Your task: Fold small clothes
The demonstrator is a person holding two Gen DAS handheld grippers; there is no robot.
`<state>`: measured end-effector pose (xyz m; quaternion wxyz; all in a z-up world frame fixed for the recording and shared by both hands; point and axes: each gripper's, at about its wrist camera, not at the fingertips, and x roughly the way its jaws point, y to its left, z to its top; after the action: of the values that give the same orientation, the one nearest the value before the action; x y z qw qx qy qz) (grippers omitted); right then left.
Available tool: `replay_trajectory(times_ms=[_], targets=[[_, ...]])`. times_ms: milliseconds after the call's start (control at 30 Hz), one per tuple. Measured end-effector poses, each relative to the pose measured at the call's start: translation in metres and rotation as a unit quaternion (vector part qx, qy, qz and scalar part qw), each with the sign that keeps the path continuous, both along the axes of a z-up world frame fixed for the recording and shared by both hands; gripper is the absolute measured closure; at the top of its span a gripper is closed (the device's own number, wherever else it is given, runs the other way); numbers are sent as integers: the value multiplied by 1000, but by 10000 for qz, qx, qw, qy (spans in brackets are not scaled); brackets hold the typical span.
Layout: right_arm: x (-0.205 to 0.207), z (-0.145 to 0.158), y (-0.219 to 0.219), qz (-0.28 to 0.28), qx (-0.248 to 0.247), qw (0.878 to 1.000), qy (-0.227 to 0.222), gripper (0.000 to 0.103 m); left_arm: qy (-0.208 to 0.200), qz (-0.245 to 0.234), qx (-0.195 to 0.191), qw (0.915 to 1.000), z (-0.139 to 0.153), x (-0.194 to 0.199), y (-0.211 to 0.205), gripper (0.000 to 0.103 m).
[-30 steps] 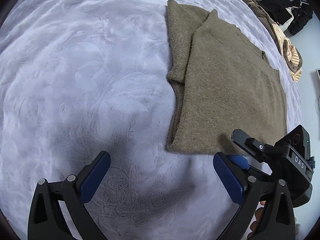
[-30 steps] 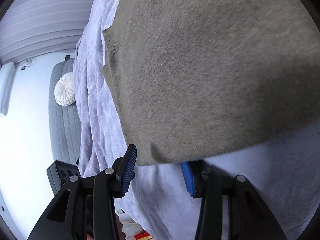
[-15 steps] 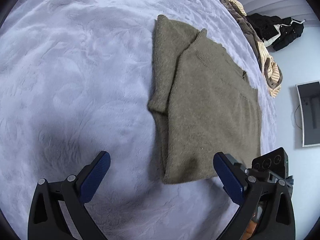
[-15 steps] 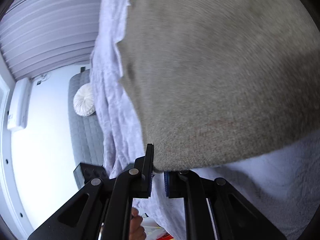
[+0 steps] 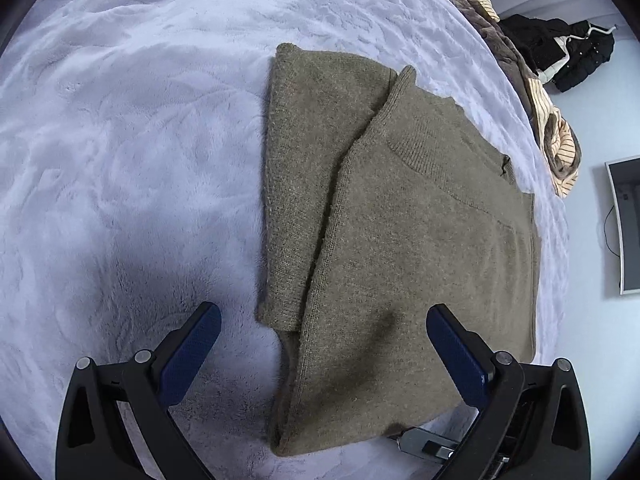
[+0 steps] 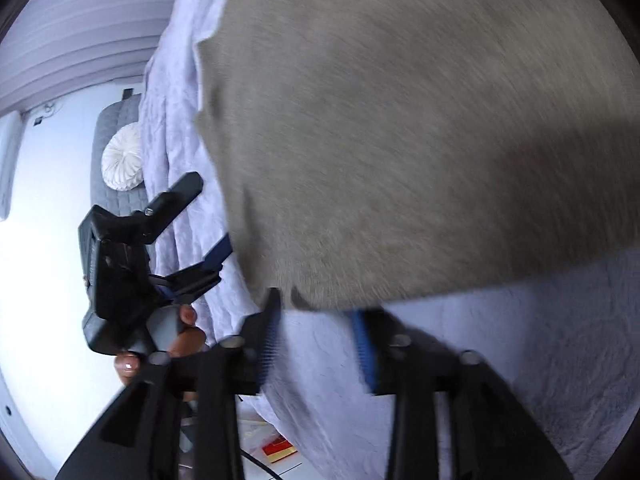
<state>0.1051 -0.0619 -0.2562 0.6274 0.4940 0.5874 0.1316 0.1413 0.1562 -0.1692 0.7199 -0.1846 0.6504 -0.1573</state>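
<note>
An olive-brown knit sweater [image 5: 400, 240] lies partly folded on the lavender plush bedspread [image 5: 120, 160], one sleeve laid along its left side. My left gripper [image 5: 324, 356] is open just above the sweater's near hem, its blue pads on either side of the hem's left part. In the right wrist view the sweater [image 6: 400, 120] fills the upper frame, blurred. My right gripper [image 6: 316, 344] is open at the sweater's near edge and holds nothing. The left gripper [image 6: 208, 256] shows there at the bed's edge in a hand.
A heap of striped and brown clothes [image 5: 556, 136] and a black jacket [image 5: 568, 52] lie at the bed's far right edge. A monitor [image 5: 624, 224] hangs on the right wall. A grey sofa with a white round cushion [image 6: 122, 164] stands beyond the bed.
My right gripper closed on the sweater's edge half a second ago and has now opened, letting it go. My left gripper has moved right, over the sweater's near hem.
</note>
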Motion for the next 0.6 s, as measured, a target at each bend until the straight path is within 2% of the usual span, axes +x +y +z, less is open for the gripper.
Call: replay_trajectory(times_ms=[267,400,467,500,600], targets=[[13,-7,7,-99,220,9996,-115,61,-25,-92,73,9999,-3,6,-8,0],[18,-3,14,-159,237,9995,-161,59,16,-157,-152,9998,-3,12,-11,0],[21,2,15,-137,206,9992,-299,79,75,-200,-379,9991,-4,15,-10,0],[22,6,15,-103,160,9991,-381,94,118,-267,-557,9980,-5,18,-11,0],[13,29,2,35,133,9962,-855,94,290,-493,-1075,9926,-12,24,-12,0]])
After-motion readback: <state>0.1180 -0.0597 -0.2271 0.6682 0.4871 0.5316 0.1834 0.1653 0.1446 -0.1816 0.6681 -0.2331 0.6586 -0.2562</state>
